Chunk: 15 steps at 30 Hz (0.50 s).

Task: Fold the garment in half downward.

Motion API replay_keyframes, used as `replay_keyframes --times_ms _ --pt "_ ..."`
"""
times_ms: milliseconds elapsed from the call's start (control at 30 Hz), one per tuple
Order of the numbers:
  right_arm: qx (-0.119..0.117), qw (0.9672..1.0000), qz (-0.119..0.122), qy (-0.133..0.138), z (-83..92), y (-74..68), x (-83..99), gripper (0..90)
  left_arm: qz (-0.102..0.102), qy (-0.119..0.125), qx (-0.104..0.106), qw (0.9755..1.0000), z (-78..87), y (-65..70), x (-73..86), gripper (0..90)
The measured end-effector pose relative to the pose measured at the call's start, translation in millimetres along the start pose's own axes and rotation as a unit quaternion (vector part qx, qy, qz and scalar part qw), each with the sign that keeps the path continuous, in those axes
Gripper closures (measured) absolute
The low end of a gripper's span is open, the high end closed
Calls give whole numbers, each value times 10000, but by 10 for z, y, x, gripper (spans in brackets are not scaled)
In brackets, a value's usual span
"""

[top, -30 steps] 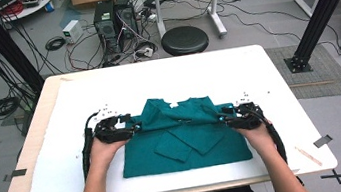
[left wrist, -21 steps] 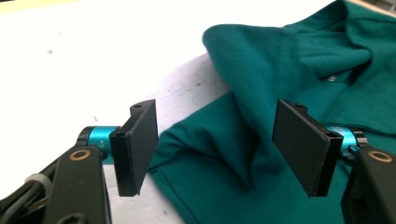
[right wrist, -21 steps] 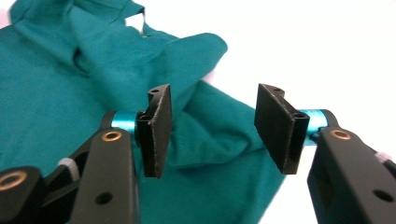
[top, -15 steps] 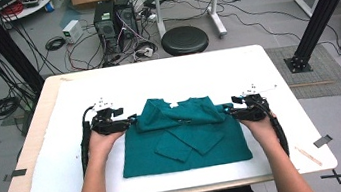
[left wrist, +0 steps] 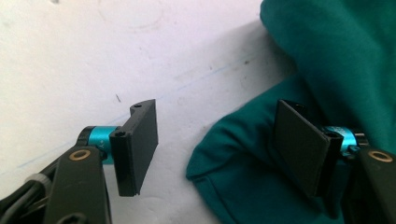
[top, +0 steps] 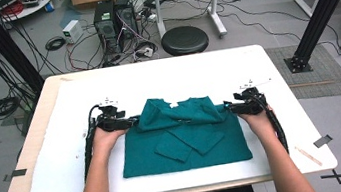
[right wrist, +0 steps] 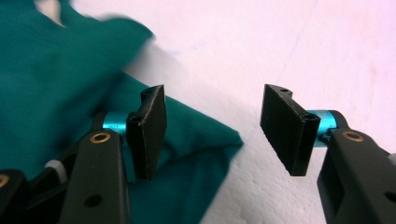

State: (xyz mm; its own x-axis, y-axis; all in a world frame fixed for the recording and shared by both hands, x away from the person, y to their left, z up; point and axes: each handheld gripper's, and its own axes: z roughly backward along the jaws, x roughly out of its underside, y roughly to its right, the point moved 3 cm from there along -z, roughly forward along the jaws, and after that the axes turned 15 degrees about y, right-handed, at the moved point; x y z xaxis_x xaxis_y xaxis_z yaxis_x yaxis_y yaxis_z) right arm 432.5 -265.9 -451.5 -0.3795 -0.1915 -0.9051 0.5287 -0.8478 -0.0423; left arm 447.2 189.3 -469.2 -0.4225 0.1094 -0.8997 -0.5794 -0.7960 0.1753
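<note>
Teal garment (top: 184, 134) between level, open-jawed left gripper (top: 129, 122) and right gripper (top: 228, 108).

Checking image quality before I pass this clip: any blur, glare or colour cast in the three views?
High view: evenly lit, slightly soft, teal shirt readable. Left gripper view: sharp on the pads, white table cover bright but not blown out. Right gripper view: pinkish cast, the shirt's far fold blurred, right gripper sharp.

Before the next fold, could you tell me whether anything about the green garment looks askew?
Mostly tidy: the green garment lies flat on the white mat, sleeves folded inward. Only its top edge is rumpled and bunched rather than smooth. Both claws, left and right, are open at its corners.
</note>
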Motion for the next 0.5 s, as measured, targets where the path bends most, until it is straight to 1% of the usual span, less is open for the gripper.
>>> replay_keyframes --times_ms 33,133,167,267,300,333,400,467,500 --pt "32 9999 -69 -90 -23 6 20 419 -18 -8 -3 10000 1 2 0 315" --pt "0 9991 -42 -430 -110 21 103 435 -68 -31 -18 10000 10 5 1 334" --pt "-48 9989 -60 -459 -114 16 112 465 -124 -66 -21 9999 20 4 0 351" --pt "-178 9987 -15 -472 -104 -6 104 570 -191 -139 7 9997 38 25 0 431" --pt "-199 9986 32 -488 -102 -15 103 584 -229 -176 41 9996 45 34 0 464" --pt "-222 9985 18 -503 -100 -16 105 594 -230 -152 54 9996 42 45 4 489" --pt "-246 9984 -50 -504 -100 -7 110 599 -262 -152 79 9995 43 50 9 520" --pt "-323 9981 -141 -512 -96 0 116 629 -291 -134 92 9994 46 57 15 539" --pt "-334 9980 -140 -515 -95 -2 117 638 -314 -131 107 9994 48 61 18 549"
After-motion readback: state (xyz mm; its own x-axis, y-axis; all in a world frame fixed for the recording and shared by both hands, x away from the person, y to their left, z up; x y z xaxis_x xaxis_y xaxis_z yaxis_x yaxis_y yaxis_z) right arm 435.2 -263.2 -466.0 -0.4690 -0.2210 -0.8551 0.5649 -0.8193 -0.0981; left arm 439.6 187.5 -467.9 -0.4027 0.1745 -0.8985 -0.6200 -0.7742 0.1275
